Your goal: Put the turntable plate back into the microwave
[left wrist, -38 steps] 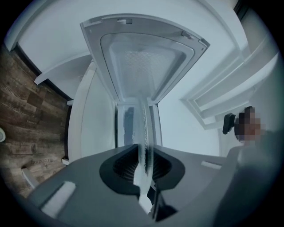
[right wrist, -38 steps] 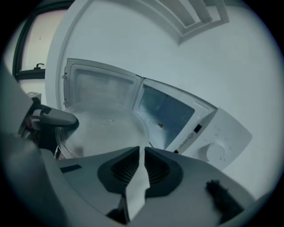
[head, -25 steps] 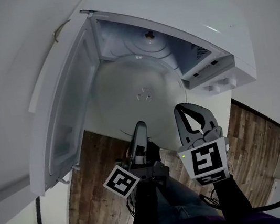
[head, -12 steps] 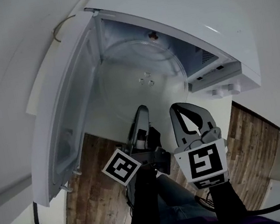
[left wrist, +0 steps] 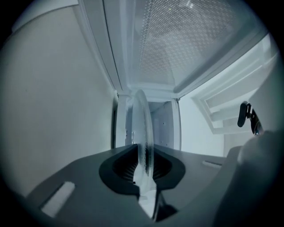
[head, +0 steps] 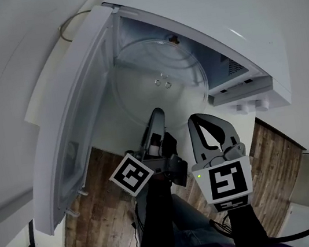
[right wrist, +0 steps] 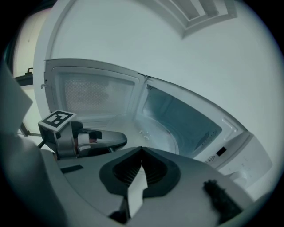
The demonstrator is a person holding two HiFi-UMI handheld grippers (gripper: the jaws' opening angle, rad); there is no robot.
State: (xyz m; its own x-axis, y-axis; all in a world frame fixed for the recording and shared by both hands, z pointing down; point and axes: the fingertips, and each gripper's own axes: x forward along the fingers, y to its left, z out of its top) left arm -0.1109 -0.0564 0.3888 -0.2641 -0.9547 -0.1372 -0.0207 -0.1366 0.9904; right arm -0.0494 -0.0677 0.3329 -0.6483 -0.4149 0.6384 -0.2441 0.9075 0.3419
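- Microwave (head: 232, 25): white, standing open in front of me, its cavity facing my head view.
- Door (head: 80, 132): swung wide to the left, with the mesh of its window showing in both gripper views.
- Wooden floor (head: 105, 216): visible below the microwave.
- Turntable plate (head: 158, 72): clear glass, with its far edge inside the cavity and its near rim toward me. I can't tell whether it rests on the cavity floor.
- Left gripper (head: 157, 115): clamped on the plate's near rim. In its own view the rim runs edge-on between the pads (left wrist: 128, 166), and the jaws are starting to open.
- Right gripper (head: 200, 121): just beside the left one, jaws pressed together with nothing between them, clear of the plate.
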